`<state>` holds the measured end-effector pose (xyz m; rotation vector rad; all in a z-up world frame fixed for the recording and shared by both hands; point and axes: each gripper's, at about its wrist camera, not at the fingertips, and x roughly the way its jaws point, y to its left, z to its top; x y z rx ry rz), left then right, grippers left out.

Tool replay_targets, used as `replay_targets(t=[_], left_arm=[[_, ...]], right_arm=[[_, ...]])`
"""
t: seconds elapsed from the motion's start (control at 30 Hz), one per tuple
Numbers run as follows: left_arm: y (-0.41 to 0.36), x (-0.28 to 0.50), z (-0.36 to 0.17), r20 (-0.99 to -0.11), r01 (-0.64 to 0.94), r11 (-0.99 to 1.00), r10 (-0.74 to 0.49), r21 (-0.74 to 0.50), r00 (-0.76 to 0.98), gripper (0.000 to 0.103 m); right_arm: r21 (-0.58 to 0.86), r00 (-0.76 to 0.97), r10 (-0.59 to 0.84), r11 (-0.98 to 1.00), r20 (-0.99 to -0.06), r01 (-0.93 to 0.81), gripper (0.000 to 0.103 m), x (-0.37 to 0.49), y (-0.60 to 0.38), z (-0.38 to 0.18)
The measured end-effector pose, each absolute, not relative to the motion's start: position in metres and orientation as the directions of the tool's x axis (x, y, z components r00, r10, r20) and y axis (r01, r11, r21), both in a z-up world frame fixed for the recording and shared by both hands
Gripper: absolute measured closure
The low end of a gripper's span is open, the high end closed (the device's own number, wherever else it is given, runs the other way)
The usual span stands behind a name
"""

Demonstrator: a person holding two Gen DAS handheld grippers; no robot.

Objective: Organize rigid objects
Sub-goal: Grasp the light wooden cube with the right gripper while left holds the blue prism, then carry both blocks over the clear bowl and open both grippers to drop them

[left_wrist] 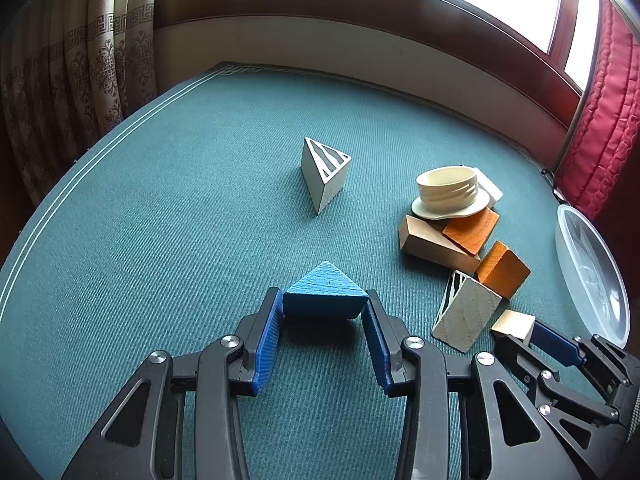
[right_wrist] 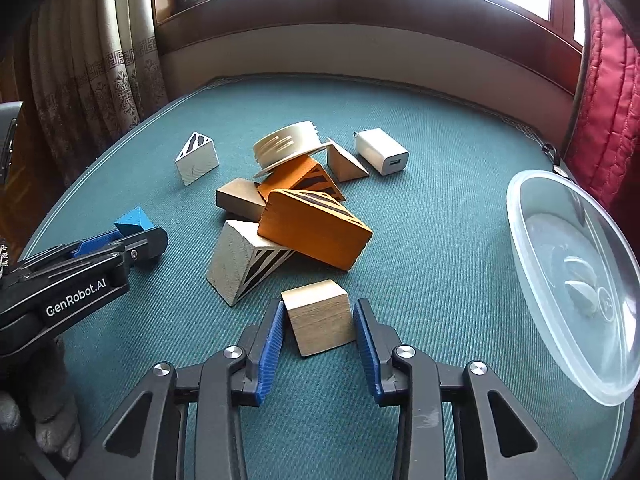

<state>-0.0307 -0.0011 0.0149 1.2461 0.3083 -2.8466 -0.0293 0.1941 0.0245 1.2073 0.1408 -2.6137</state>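
My left gripper (left_wrist: pixel 325 306) is shut on a blue wooden wedge (left_wrist: pixel 325 290), both pads against its sides just above the green table; the wedge also shows in the right wrist view (right_wrist: pixel 134 220). My right gripper (right_wrist: pixel 318 316) is shut on a plain wooden cube (right_wrist: pixel 319 316), its pads touching both sides; the cube also shows in the left wrist view (left_wrist: pixel 514 324). A heap of blocks lies ahead of the right gripper: an orange striped wedge (right_wrist: pixel 316 228), a white striped wedge (right_wrist: pixel 246 266), plain wedges and a cream lid (right_wrist: pixel 288 146).
A clear plastic tub (right_wrist: pixel 576 264) stands at the table's right edge. A white charger (right_wrist: pixel 382 151) lies behind the heap. A white striped wedge (left_wrist: pixel 324 174) stands alone mid-table. Curtains hang at the left, a red cushion (right_wrist: pixel 612 92) at the right, a wall behind.
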Motion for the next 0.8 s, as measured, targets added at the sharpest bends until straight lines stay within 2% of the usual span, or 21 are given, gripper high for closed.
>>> replay_targets(t=[0.4, 0.8], left_arm=[[-0.002, -0.027, 0.018, -0.715, 0.093, -0.977, 0.074, -0.191, -0.695, 0.062], [0.007, -0.018, 0.025, -0.715, 0.077, -0.987, 0.050, -0.144, -0.698, 0.062]], right_arm=[[0.105, -0.642, -0.222, -0.971, -0.734, 0.216, 0.066, -0.007, 0.211, 0.039], [0.156, -0.689, -0.206, -0.978, -0.695, 0.135, 0.066, 0.010, 0.247, 0.056]])
